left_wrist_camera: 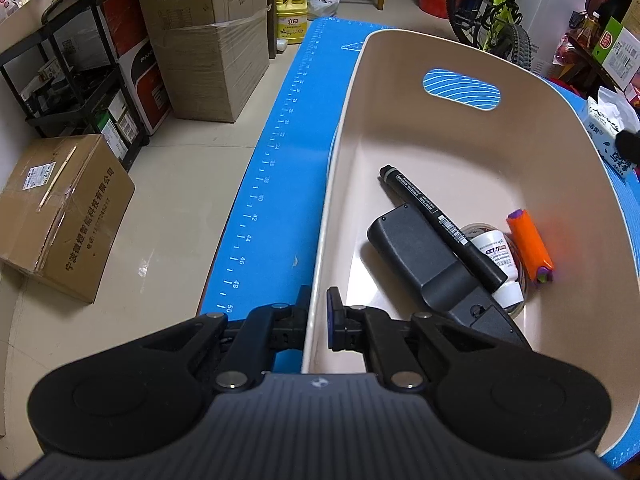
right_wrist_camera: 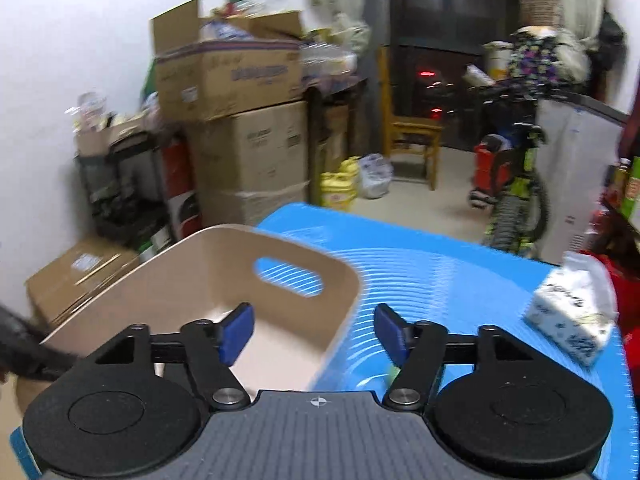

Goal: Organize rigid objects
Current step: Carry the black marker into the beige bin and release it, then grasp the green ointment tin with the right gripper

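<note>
On the blue-matted bench (left_wrist_camera: 280,184), the left gripper (left_wrist_camera: 318,322) has its jaws clamped on the beige bin (left_wrist_camera: 460,144) rim; stiff, light plastic, best held there. Inside lie a black marker (left_wrist_camera: 436,224) and orange tube (left_wrist_camera: 530,244). The right gripper (right_wrist_camera: 314,330) has its jaws wide, empty.

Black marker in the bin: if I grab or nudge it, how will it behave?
The black marker looks stiff and light, being slim plastic. Round-bodied, it would probably roll if nudged. It leans across a dark case and a white bottle, so lifting it may shift them.
</note>
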A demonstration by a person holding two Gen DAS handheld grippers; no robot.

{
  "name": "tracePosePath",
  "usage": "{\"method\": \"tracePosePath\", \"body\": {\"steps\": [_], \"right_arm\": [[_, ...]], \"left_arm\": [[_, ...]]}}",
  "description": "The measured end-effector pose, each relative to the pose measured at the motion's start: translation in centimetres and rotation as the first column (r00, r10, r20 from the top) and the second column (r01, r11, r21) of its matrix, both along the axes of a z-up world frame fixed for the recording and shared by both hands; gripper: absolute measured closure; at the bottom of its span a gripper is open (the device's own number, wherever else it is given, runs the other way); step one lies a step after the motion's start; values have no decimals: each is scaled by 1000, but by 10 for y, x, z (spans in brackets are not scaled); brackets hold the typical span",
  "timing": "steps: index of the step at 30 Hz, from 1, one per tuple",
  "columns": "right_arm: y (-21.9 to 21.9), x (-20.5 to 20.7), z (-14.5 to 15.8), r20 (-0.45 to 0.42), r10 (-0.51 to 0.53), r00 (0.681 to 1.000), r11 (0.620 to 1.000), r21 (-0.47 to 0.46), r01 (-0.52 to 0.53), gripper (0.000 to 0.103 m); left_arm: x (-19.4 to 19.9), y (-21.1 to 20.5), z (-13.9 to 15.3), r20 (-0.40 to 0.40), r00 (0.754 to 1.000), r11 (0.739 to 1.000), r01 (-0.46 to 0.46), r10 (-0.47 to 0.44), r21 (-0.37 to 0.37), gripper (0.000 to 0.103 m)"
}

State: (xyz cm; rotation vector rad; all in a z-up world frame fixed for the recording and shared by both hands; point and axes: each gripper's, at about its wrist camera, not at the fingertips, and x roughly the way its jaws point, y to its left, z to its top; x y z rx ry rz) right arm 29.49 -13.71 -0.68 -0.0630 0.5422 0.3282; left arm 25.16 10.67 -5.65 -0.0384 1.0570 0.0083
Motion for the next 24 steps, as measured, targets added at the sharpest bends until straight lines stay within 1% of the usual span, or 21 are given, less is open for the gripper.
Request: {"method": "tracePosePath", "body": {"steps": [2, 3, 7, 11, 14, 17, 20, 24], "right_arm": [[-12, 4, -2, 33, -39, 999, 999, -26, 40, 24], [-18, 8, -7, 36, -53, 998, 998, -41, 55, 23], [-38, 28, -34, -20, -119, 993, 989, -86, 116, 23], [-49, 48, -65, -87, -165, 983, 980, -126, 153, 23], [-51, 62, -89, -144, -173, 974, 977, -148, 152, 23], [-44, 70, -106, -164, -162, 973, 977, -168, 134, 23], [-37, 79, -114, -165, -147, 975, 977, -180, 117, 23], [-31, 93, -124, -179, -159, 971, 977, -174, 128, 23]], "left_arm": [[0, 0, 0, 0, 1000, 1000, 0, 0, 1, 94], [0, 0, 0, 0, 1000, 1000, 1, -1, 2, 94], [0, 0, 1, 2, 1000, 1000, 4, -4, -6, 94], [-1, 2, 3, 11, 1000, 1000, 7, -6, -18, 94], [0, 1, 3, 10, 1000, 1000, 8, -8, -16, 94], [0, 0, 3, 9, 1000, 1000, 12, -12, -11, 94], [0, 0, 3, 10, 1000, 1000, 15, -15, -10, 94], [1, 0, 3, 8, 1000, 1000, 17, -17, -6, 94]]}}
